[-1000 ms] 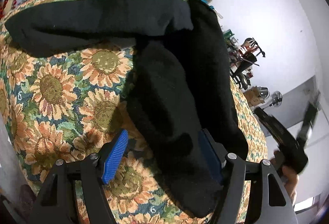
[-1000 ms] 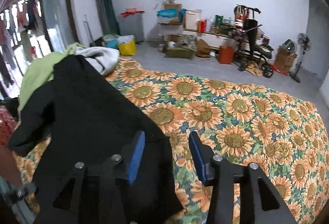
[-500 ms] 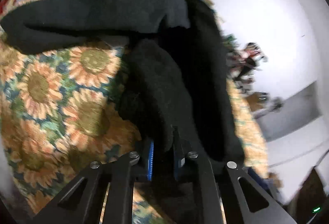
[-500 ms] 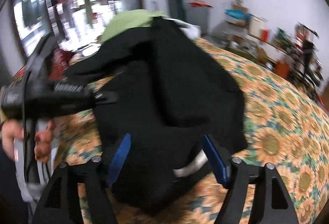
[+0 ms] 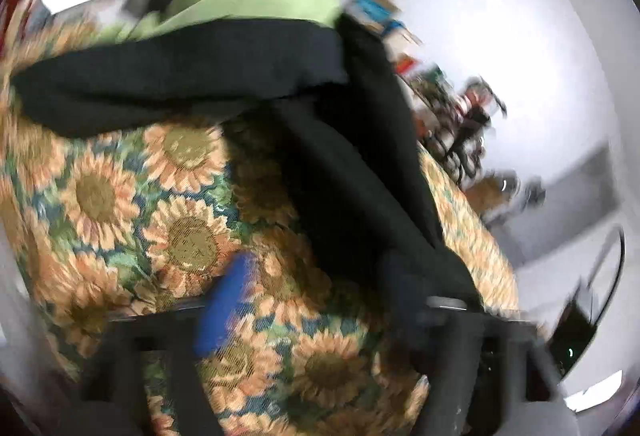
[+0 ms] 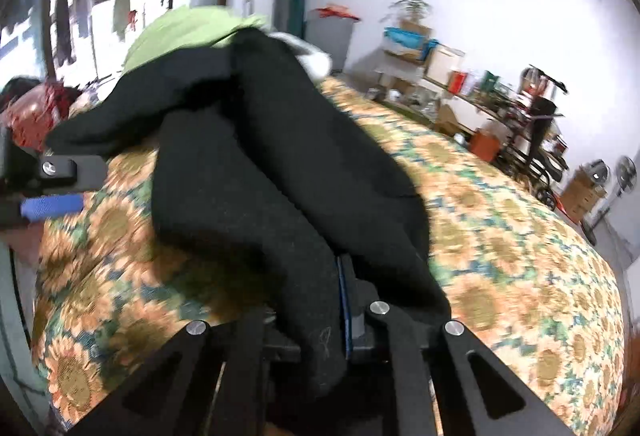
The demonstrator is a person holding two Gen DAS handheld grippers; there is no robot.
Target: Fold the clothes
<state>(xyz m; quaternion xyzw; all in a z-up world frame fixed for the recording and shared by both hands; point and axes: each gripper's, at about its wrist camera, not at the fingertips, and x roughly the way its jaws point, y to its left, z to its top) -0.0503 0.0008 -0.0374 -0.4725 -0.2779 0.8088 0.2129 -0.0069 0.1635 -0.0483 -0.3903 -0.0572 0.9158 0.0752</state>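
Note:
A black garment (image 5: 360,175) lies crumpled on the sunflower bed cover (image 5: 120,195), one sleeve stretched out to the left. My left gripper (image 5: 316,268) is blurred and its jaws are opening wide; only cover shows between them, and the black cloth rests against its right finger. In the right wrist view the same black garment (image 6: 260,155) runs down into my right gripper (image 6: 324,288), whose jaws are closing on a fold of it, one blue pad pressed against the cloth. The left gripper (image 6: 76,185) shows at the left edge, apart from the garment.
A green garment (image 6: 184,31) and a white cloth (image 6: 316,55) are piled behind the black one. The sunflower cover (image 6: 520,236) spreads bare to the right. Cluttered shelves (image 6: 480,95), a box and fans (image 6: 624,171) stand by the far wall.
The left gripper, shut on a fold of the black garment half a second ago, has let it go and spread. The right gripper, open around the garment's edge, has clamped onto it.

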